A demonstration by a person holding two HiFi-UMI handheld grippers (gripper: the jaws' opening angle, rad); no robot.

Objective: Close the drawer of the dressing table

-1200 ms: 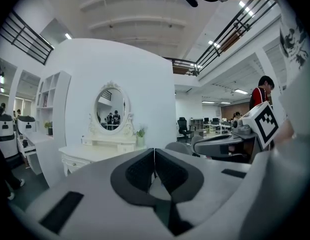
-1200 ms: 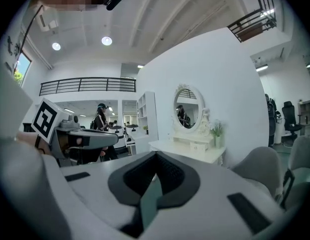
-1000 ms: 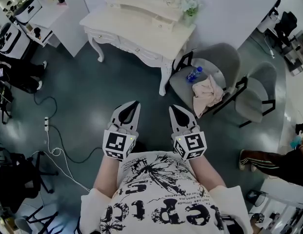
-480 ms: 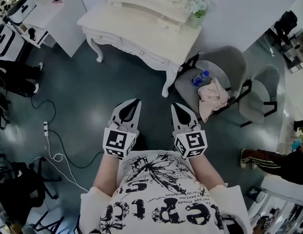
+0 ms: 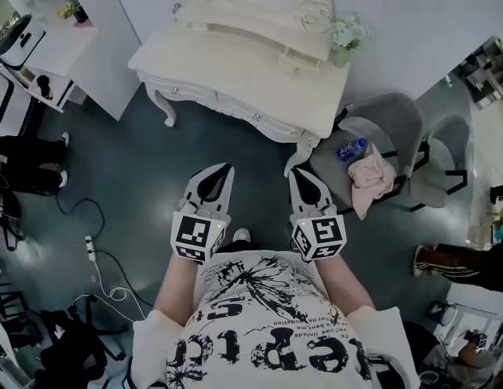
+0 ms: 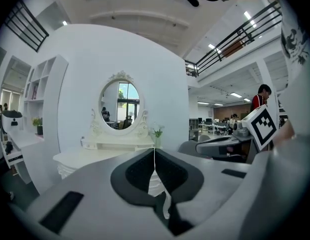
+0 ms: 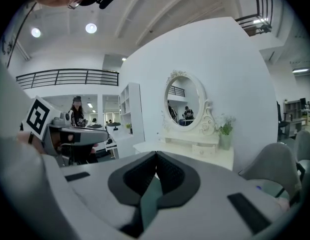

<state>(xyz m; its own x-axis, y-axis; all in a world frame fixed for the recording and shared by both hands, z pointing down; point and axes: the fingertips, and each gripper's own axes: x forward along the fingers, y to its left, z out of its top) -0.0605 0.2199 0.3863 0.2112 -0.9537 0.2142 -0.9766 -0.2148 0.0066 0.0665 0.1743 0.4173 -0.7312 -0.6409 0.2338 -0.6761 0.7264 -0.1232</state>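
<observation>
In the head view, the left tool [image 5: 225,168] and right tool [image 5: 297,171] are being held side by side, with the cream-white carved dressing table [image 5: 235,63] standing ahead, well apart. In the left gripper view, its jaws are being kept together, empty. In the right gripper view, likewise.

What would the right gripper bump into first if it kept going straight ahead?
Most likely the dressing table. The right gripper, jaws together, points at the table's front beside its nearest leg, with only floor between. Depth is hard to judge.
</observation>
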